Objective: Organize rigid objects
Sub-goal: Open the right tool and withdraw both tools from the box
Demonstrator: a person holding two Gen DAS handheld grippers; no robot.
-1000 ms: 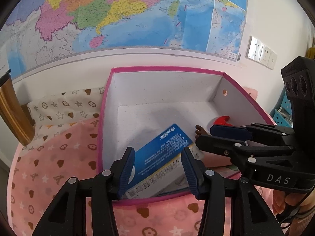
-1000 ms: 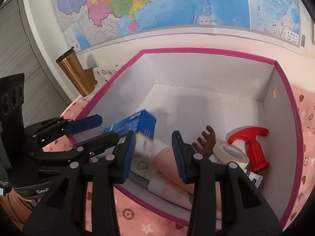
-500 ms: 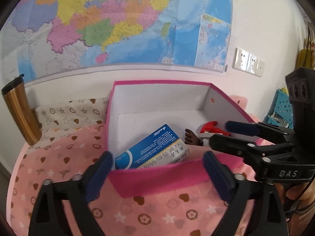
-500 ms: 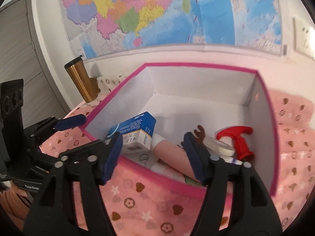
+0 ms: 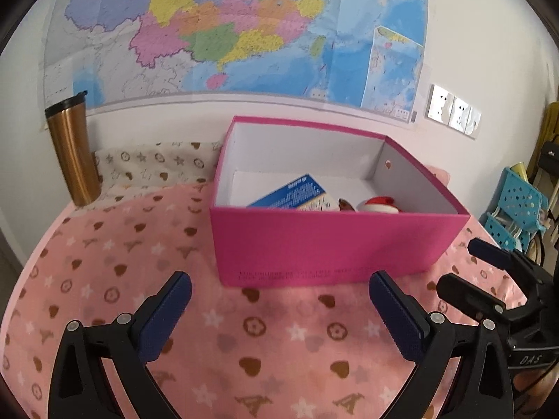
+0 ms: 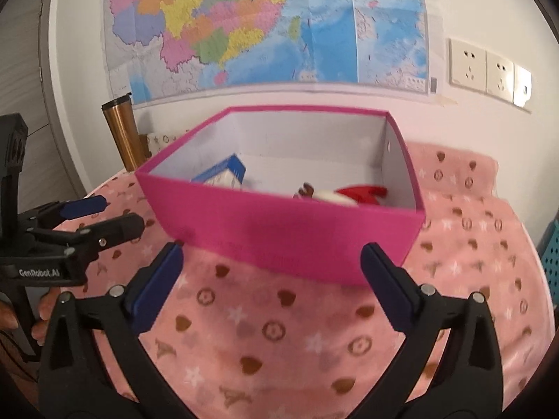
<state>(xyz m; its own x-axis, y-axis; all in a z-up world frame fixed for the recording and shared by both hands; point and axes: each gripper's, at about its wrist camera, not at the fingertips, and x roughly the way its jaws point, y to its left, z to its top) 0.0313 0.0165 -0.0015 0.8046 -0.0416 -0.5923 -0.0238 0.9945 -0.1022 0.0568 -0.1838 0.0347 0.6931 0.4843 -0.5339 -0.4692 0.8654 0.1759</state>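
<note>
Nearest the cameras, both claws stand over the pink patterned cloth (image 5: 104, 265) on the near side of the pink box (image 5: 332, 244), and neither touches it. The left gripper (image 5: 279, 314) is spread wide with nothing between its pads; its jaws have just been opening. The right gripper (image 6: 270, 281) is equally wide and empty, and its jaws too have just been opening.

From either claw the pink box lies straight ahead and slightly above the fingertips, its long near wall running crosswise to the fingers. The left gripper faces that wall squarely; the right gripper faces the box's near right corner, so neither is clearly nearer.

Inside the box, past the near wall, the blue carton (image 5: 291, 193) leans against the left half, its long axis slanting up toward the back. To its right lie a brown piece (image 6: 307, 188) and a red-handled item (image 6: 363, 192), mostly hidden by the rim.

Beyond the box's left side a bronze tumbler (image 5: 71, 153) stands upright, well apart.
</note>
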